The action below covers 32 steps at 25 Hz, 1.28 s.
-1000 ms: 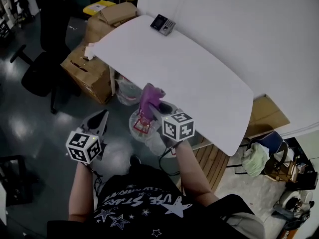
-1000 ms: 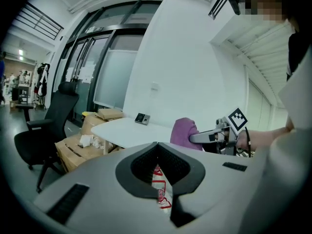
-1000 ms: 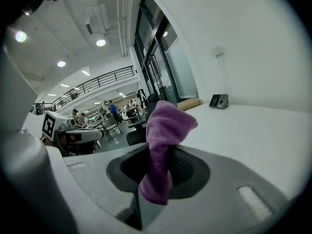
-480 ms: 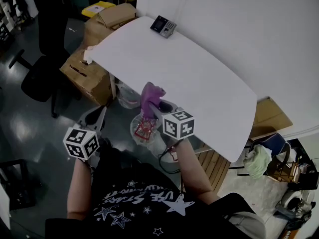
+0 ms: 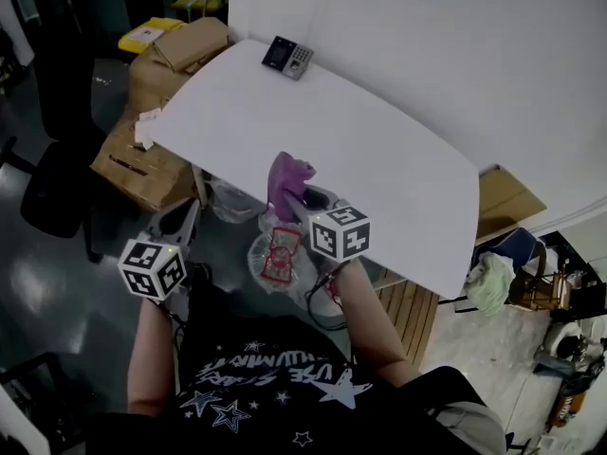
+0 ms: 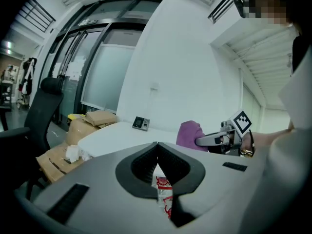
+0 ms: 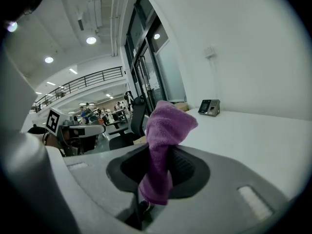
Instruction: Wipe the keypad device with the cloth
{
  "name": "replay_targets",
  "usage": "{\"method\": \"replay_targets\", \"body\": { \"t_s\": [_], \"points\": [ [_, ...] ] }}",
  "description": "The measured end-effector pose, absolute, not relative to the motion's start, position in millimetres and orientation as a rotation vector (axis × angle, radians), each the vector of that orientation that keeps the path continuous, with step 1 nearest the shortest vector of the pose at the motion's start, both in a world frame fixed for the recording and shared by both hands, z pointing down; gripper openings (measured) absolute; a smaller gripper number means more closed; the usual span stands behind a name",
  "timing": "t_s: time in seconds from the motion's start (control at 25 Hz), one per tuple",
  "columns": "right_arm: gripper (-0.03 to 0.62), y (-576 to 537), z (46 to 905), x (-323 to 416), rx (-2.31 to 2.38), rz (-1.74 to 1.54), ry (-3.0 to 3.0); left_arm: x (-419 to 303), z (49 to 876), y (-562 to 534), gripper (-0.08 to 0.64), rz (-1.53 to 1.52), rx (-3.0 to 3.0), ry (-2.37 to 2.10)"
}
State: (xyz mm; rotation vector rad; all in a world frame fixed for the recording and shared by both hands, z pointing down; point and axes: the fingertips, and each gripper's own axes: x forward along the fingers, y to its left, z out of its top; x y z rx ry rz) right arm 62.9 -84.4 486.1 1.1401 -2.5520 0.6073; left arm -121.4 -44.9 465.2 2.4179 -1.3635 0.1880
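Observation:
The keypad device [image 5: 287, 57] is a small dark unit with a grey keypad, standing at the far corner of the white table [image 5: 379, 150]. It also shows small in the left gripper view [image 6: 141, 123] and in the right gripper view [image 7: 209, 107]. My right gripper [image 5: 300, 203] hovers at the table's near edge, shut on a purple cloth [image 5: 287, 180] that sticks up out of its jaws [image 7: 165, 130]. My left gripper [image 5: 188, 214] is held off the table to the left, over the floor. Its jaws are shut with nothing in them.
Cardboard boxes [image 5: 161, 74] are stacked left of the table. A clear plastic bag with red-printed contents [image 5: 276, 257] lies on the floor between the grippers. A black office chair [image 5: 47, 192] stands at the left and a blue chair with clutter [image 5: 503, 278] at the right.
The view has shifted slightly, so the table and keypad device sit a bit further left. Both grippers keep about the same pose, and the cloth stays in the right one.

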Motion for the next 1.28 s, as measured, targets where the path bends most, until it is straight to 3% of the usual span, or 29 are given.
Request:
{"method": "replay_targets", "body": {
  "t_s": [0.64, 1.28],
  "points": [
    [0.095, -189, 479, 4, 1.526, 0.691, -2.392, -192, 463, -206, 0.008, 0.220, 2.566, -1.029],
    [0.095, -215, 492, -25, 1.813, 0.761, -2.219, -217, 487, -270, 0.008, 0.289, 2.631, -0.735]
  ]
}}
